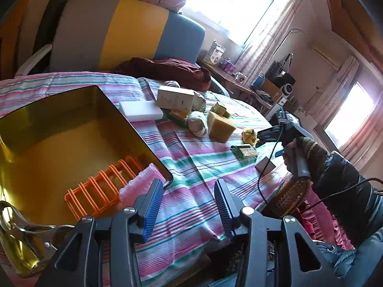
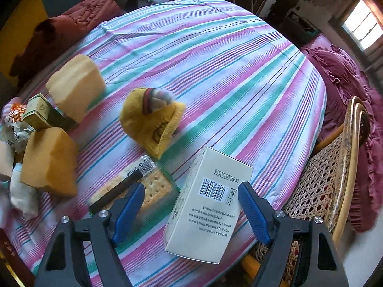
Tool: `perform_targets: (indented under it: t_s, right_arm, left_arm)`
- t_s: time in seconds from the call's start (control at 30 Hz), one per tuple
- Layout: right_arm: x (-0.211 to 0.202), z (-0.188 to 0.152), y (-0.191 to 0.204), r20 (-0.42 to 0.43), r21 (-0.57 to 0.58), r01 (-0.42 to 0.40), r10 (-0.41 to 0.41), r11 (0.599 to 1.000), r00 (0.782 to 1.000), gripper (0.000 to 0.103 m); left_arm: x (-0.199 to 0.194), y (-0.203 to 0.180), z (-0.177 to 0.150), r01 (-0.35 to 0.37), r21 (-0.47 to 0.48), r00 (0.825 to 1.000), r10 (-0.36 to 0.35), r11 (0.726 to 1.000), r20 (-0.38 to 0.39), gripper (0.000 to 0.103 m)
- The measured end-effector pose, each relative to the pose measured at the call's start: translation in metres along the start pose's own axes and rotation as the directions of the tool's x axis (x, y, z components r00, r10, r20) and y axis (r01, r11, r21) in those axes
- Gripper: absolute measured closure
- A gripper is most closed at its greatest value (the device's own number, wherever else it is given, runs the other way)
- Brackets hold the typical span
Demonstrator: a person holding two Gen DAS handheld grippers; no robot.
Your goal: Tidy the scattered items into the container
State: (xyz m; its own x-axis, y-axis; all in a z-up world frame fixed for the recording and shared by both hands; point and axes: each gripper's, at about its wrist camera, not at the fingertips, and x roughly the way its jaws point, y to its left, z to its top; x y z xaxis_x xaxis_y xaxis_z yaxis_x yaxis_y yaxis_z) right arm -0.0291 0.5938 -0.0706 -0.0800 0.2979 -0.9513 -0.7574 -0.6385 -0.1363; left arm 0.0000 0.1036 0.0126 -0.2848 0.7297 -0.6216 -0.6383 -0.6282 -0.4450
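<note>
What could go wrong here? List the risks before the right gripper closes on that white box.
The white box lies skewed between the open right gripper, so it may twist on closing. The cracker packet lies under one finger and could be pinched. The box overhangs the table's edge and could fall.

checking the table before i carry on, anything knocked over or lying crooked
Nothing is spilled or broken. The white carton lies flat on its side, skewed across the cloth's stripes near the table edge, between the open jaws of the right hand-held gripper. The cracker pack beside it also lies askew.
</note>
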Motion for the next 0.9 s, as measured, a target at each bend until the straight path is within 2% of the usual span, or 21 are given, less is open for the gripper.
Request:
perform_targets:
  t_s: [0.07, 0.2, 0.3, 0.33, 0.4, 0.47, 0.57, 0.6, 0.73, 0.83, 0.9]
  right_arm:
    - [0.000, -0.003, 0.001, 0.002, 0.001, 0.012, -0.012, 1.000, 1.000, 0.021]
    - [0.009, -0.003, 0.009, -0.003, -0.035, 0.089, -0.089, 0.995, 0.996, 0.014]
    - [0.009, -0.006, 0.013, 0.000, -0.034, 0.097, -0.098, 0.995, 0.995, 0.008]
    - [0.006, -0.009, 0.012, 0.002, -0.018, 0.078, -0.078, 0.997, 0.997, 0.005]
    - [-0.005, -0.011, 0.018, 0.025, 0.003, -0.056, 0.056, 0.998, 0.998, 0.004]
    - [-0.016, -0.014, 0.026, 0.023, -0.038, -0.203, 0.204, 0.978, 0.979, 0.002]
    - [-0.028, -0.015, 0.023, 0.021, -0.019, -0.337, 0.338, 0.941, 0.941, 0.014]
    - [-0.031, -0.015, 0.021, 0.029, -0.021, -0.330, 0.330, 0.944, 0.943, 0.016]
    - [-0.044, -0.012, 0.006, 0.091, -0.014, -0.189, 0.190, 0.982, 0.978, 0.016]
    - [-0.035, -0.011, -0.004, 0.058, 0.052, -0.080, 0.077, 0.995, 0.995, 0.016]
    - [-0.022, -0.012, -0.004, 0.015, 0.090, -0.041, 0.040, 0.995, 0.999, 0.016]
  left_arm:
    - [0.000, -0.001, -0.001, 0.008, 0.002, 1.000, -0.008, 1.000, -0.001, 0.058]
    - [-0.002, 0.001, 0.000, 0.023, -0.012, 1.000, -0.023, 1.000, 0.007, 0.058]
    - [-0.005, 0.006, 0.000, 0.040, -0.035, 0.999, -0.039, 0.999, 0.016, 0.058]
    - [-0.006, 0.008, 0.000, 0.042, -0.042, 0.999, -0.041, 0.998, 0.017, 0.058]
    - [-0.006, 0.010, -0.001, 0.040, -0.049, 0.999, -0.039, 0.998, 0.017, 0.058]
    - [-0.008, 0.011, -0.001, 0.038, -0.049, 0.999, -0.037, 0.998, 0.020, 0.058]
    - [-0.010, 0.010, 0.000, 0.039, -0.047, 0.999, -0.038, 0.998, 0.030, 0.057]
    - [-0.010, 0.010, 0.000, 0.041, -0.047, 0.999, -0.039, 0.998, 0.030, 0.057]
    - [-0.007, 0.010, 0.000, 0.047, -0.052, 0.999, -0.046, 0.998, 0.025, 0.057]
    - [-0.009, 0.010, 0.000, 0.057, -0.053, 0.998, -0.056, 0.997, 0.031, 0.057]
    - [-0.012, 0.010, 0.001, 0.061, -0.056, 0.998, -0.059, 0.997, 0.039, 0.057]
